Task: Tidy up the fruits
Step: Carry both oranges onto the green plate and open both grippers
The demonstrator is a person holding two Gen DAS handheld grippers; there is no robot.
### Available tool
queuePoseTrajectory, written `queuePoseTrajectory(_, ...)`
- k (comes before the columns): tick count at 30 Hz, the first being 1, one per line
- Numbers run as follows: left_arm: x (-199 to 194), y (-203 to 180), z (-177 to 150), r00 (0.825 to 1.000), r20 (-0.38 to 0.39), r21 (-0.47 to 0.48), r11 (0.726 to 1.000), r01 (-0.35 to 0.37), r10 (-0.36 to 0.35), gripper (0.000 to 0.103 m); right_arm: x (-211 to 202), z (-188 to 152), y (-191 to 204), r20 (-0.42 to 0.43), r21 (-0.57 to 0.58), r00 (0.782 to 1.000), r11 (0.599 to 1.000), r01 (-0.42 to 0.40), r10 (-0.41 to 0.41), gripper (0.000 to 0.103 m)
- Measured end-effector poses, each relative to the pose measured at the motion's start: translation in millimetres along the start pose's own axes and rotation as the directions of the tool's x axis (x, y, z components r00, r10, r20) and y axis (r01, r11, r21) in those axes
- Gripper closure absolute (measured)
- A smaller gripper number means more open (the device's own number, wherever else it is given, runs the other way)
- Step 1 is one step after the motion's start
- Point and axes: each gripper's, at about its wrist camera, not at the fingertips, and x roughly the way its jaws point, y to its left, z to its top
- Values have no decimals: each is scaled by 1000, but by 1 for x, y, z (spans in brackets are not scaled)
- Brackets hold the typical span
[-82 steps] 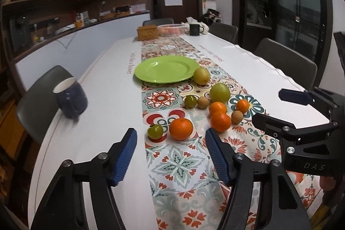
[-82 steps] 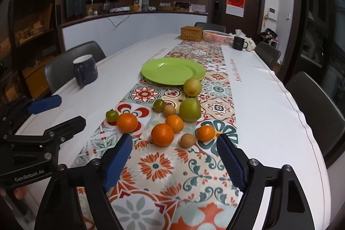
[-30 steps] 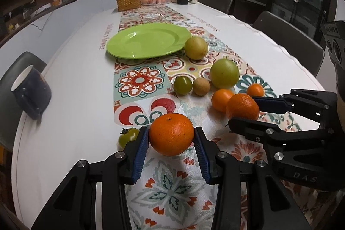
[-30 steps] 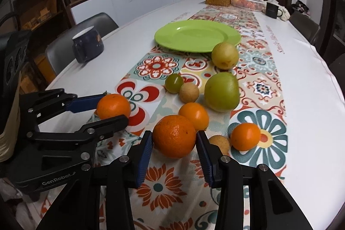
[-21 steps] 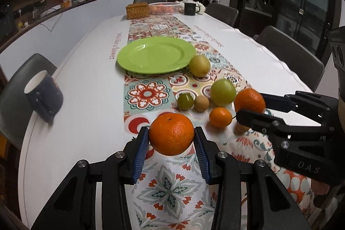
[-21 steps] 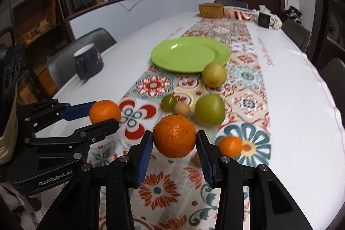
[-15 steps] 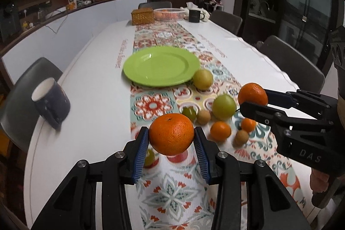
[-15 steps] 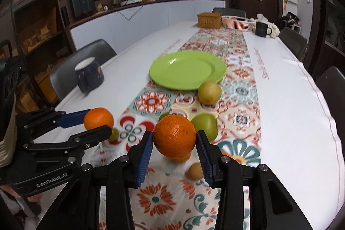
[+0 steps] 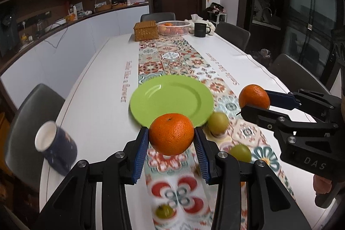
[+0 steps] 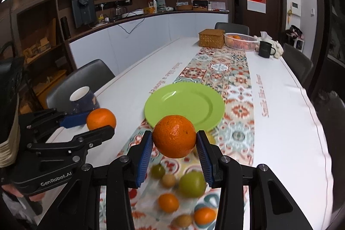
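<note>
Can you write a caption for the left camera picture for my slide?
Two grippers each carry an orange above the green plate.

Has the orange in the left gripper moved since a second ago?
Yes. The orange in the left gripper has gone up and forward: a second ago it sat on the patterned runner; now it hangs just before the green plate.

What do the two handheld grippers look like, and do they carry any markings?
Both are black, angular frames with silver screws and ribbed blue finger pads. The left gripper reads "GenRobot.AI" on its side; the right gripper reads "DAS". No cables or sleeves are visible.
</note>
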Motion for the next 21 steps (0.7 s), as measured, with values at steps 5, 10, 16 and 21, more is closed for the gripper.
queuePoseTrajectory(5, 28, 12, 21, 999, -30, -22, 1000, 10, -11, 61, 29, 24, -12, -32, 6, 999, 1000, -8, 8, 61)
queuePoseTrajectory(10, 65, 20, 31, 996, -82, -31, 999, 20, -22, 61, 66, 34, -23, -96, 16, 995, 1000, -17, 19, 61)
queuePoseTrajectory(16, 108, 25, 29, 987, -153, -24, 999, 37, -41, 61, 118, 32, -34, -205, 36, 978, 999, -25, 32, 61)
queuePoseTrajectory(21, 138, 30, 24, 977, -208, -30, 999, 40, -45, 61, 151, 24, -40, -275, 62, 960, 997, -40, 55, 61)
